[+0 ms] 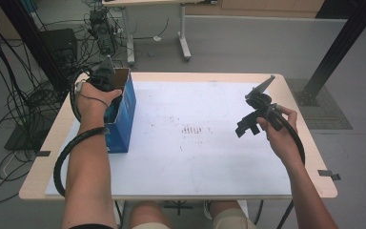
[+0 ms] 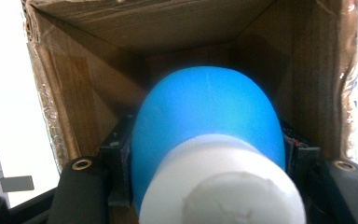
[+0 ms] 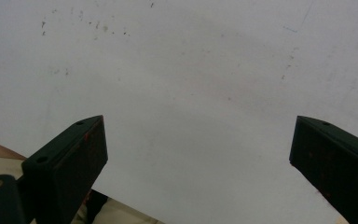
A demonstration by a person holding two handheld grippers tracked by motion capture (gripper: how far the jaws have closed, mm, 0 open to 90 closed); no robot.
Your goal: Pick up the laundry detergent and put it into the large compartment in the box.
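Blue bottle held inside cardboard box; nothing else in it

Cardboard walls of blue box hem left tool, white mat open, unobstructed

Even, bright overhead light with soft shadows (close-up views are blurred, the white sheet slightly overexposed).

White sheet covers most of wooden table; dark specks near sheet's centre. Cables on floor beyond left edge.
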